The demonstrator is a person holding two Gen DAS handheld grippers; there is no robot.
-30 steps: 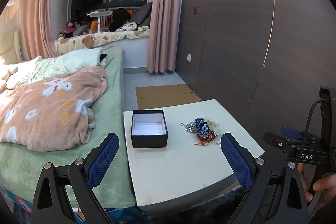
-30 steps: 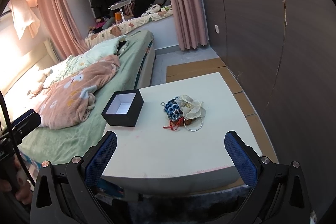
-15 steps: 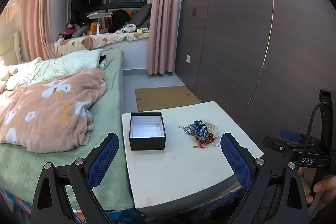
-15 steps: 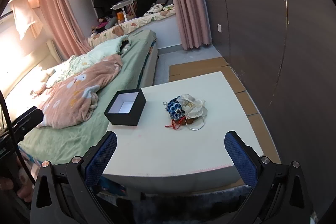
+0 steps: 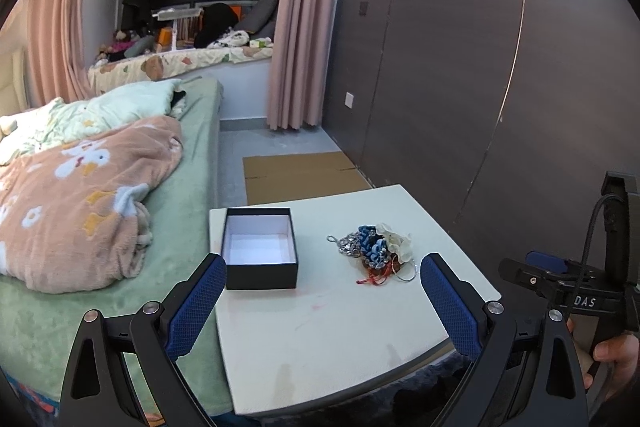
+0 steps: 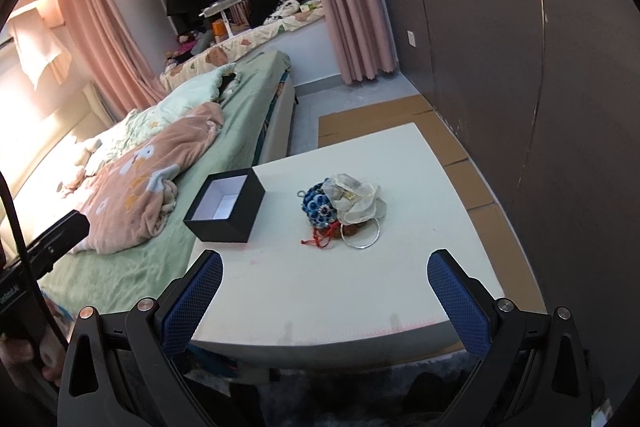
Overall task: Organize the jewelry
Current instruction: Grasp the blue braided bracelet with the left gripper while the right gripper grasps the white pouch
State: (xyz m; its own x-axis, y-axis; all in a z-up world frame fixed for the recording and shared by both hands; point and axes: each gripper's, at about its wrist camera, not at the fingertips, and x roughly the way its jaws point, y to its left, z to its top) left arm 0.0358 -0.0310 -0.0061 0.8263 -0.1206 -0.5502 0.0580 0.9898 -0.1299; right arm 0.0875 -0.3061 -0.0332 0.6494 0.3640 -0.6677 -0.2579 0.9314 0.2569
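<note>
Left gripper (image 5: 320, 301) spread wide, nothing between its two blue cross-hatched pads (image 5: 450, 309), held short of the near edge of the table (image 5: 320, 355). Right gripper (image 6: 326, 297) likewise agape and empty, hanging over the same edge. One black box (image 5: 261, 250), square, lidless, white inside, on the table's left part beside the bed (image 5: 188, 187). One jewelry pile (image 5: 374, 253) to the box's right, apart from it: blue beaded piece, cream flower, red cord, tangled silver chain. Silver bangle (image 6: 361, 235) plain as a full ring only from the right wrist; the chain clearer from the left. Right device, gripped by a hand (image 5: 610, 357), visible only from the left wrist. One pink flowered blanket (image 6: 148, 183), soft and rumpled.
</note>
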